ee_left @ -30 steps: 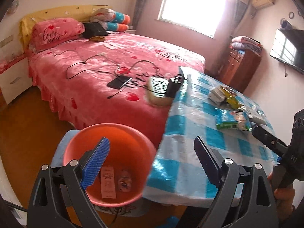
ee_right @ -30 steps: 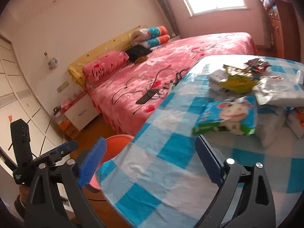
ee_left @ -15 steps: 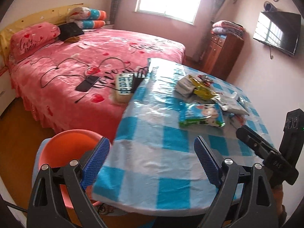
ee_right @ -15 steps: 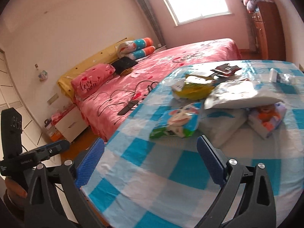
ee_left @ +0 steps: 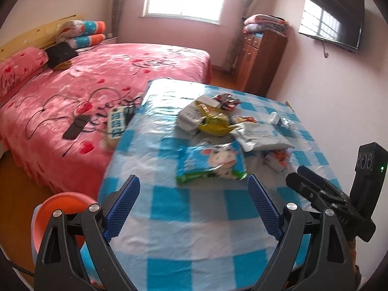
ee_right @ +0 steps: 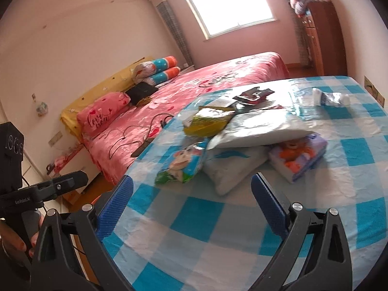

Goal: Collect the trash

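Note:
A pile of trash lies on the blue-checked table (ee_left: pixel 194 208): a green-and-blue snack bag with a cartoon cow (ee_left: pixel 211 161) (ee_right: pixel 184 165), a yellow wrapper (ee_left: pixel 213 123) (ee_right: pixel 208 121), a white pouch (ee_left: pixel 262 135) (ee_right: pixel 259 126), a purple tissue pack (ee_right: pixel 298 155) and a red wrapper (ee_left: pixel 225 99). My left gripper (ee_left: pixel 192 208) is open and empty over the table's near edge, short of the snack bag. My right gripper (ee_right: pixel 191 207) is open and empty, near the bag and a white packet (ee_right: pixel 232 167). An orange bucket (ee_left: pixel 58 208) stands on the floor at lower left.
A pink bed (ee_left: pixel 97 84) (ee_right: pixel 218 80) lies left of the table with a power strip (ee_left: pixel 116 123), a phone (ee_left: pixel 76 126) and cables. A wooden cabinet (ee_left: pixel 262 58) stands at the far wall. A TV (ee_left: pixel 332 19) hangs at right.
Both grippers have swung from the bucket side toward the table and closer to the trash pile. The bucket has slid to the lower left of the left wrist view.

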Demonstrator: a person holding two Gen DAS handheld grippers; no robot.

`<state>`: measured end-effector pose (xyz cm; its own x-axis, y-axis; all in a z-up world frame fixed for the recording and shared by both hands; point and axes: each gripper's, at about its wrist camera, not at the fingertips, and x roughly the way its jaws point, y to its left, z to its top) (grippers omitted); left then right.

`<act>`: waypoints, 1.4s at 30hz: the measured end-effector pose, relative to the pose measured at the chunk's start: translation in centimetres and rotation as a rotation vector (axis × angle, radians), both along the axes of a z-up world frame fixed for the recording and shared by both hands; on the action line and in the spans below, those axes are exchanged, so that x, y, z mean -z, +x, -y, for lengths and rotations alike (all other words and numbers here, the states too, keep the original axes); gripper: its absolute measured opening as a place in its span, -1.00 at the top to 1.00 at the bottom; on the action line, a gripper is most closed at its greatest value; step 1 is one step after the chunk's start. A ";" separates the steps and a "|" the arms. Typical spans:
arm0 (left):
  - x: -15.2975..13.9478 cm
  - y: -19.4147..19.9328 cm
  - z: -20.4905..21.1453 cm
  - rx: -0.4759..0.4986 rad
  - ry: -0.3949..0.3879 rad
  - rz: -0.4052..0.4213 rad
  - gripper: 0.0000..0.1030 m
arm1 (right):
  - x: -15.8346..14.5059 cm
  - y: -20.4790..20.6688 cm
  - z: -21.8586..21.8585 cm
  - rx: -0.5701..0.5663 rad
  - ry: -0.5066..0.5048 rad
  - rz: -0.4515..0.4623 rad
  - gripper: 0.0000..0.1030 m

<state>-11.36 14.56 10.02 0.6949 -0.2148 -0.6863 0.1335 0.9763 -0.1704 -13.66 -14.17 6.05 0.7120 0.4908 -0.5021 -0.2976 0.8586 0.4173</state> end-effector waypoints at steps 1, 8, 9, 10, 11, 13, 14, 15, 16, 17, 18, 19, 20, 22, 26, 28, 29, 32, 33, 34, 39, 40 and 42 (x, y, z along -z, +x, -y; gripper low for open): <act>-0.1 0.5 0.5 0.014 0.001 -0.001 -0.74 | -0.1 0.0 0.1 0.002 -0.002 -0.002 -0.90; -0.5 5.1 3.1 0.069 0.006 0.013 -0.74 | -0.6 1.5 3.0 0.035 0.010 -0.094 -0.90; -0.5 5.7 3.3 0.070 0.004 0.013 -0.74 | -1.0 2.1 3.7 0.045 0.002 -0.106 -0.90; -0.4 6.7 3.4 0.067 -0.001 0.012 -0.74 | -1.5 2.8 4.3 0.053 -0.016 -0.107 -0.90; -0.3 7.6 3.6 0.062 -0.006 0.011 -0.74 | -1.8 2.9 4.4 0.056 -0.024 -0.107 -0.90; -0.1 9.4 3.9 0.060 -0.016 0.012 -0.74 | -3.1 4.8 5.4 0.056 -0.041 -0.111 -0.90; 0.0 10.5 4.0 0.057 -0.016 0.009 -0.74 | -3.5 5.7 5.8 0.050 -0.030 -0.117 -0.90; 0.2 11.7 4.0 0.046 -0.015 0.004 -0.74 | -4.1 7.2 6.4 0.038 -0.002 -0.130 -0.90; 0.3 12.4 4.1 0.040 -0.020 0.000 -0.74 | -4.0 7.2 6.5 0.040 -0.006 -0.132 -0.90; 0.5 13.5 4.0 0.034 -0.035 -0.005 -0.74 | -4.5 8.9 7.2 0.032 0.019 -0.151 -0.90; 0.6 14.2 3.9 0.027 -0.045 -0.009 -0.74 | -4.9 10.6 7.7 0.029 0.030 -0.167 -0.90; 0.9 15.1 3.9 0.013 -0.056 -0.016 -0.74 | -5.3 12.6 8.2 0.028 0.035 -0.180 -0.90; 1.2 16.0 3.8 -0.003 -0.063 -0.021 -0.74 | -5.3 12.6 8.2 0.028 0.036 -0.181 -0.90; 2.1 18.0 3.4 -0.037 -0.086 -0.044 -0.74 | -5.9 16.3 8.5 0.017 0.035 -0.195 -0.90; 3.5 20.8 2.4 -0.084 -0.140 -0.088 -0.74 | -6.0 22.0 8.1 -0.019 0.034 -0.205 -0.90; 4.0 22.0 2.0 -0.101 -0.151 -0.108 -0.74 | -6.0 24.2 8.0 -0.032 0.026 -0.213 -0.90; 4.3 22.4 1.9 -0.106 -0.153 -0.118 -0.74 | -5.8 26.1 7.7 -0.043 0.022 -0.227 -0.90; 5.1 23.7 1.9 -0.111 -0.158 -0.142 -0.74 | -5.5 30.8 7.2 -0.055 -0.007 -0.277 -0.52; 5.2 24.0 1.9 -0.112 -0.160 -0.149 -0.74 | -4.8 33.1 6.7 -0.062 -0.042 -0.302 -0.41; 5.5 24.4 1.9 -0.114 -0.163 -0.157 -0.74 | -4.8 33.6 6.4 -0.064 -0.051 -0.304 -0.33; 6.5 25.9 2.2 -0.102 -0.177 -0.186 -0.74 | -2.7 37.5 4.1 -0.106 -0.153 -0.375 -0.32; 6.7 26.1 2.4 -0.096 -0.174 -0.193 -0.74 | -2.5 38.0 4.1 -0.107 -0.161 -0.377 -0.32; 7.1 26.4 2.8 -0.080 -0.175 -0.207 -0.71 | -1.6 38.7 3.2 -0.134 -0.241 -0.398 -0.32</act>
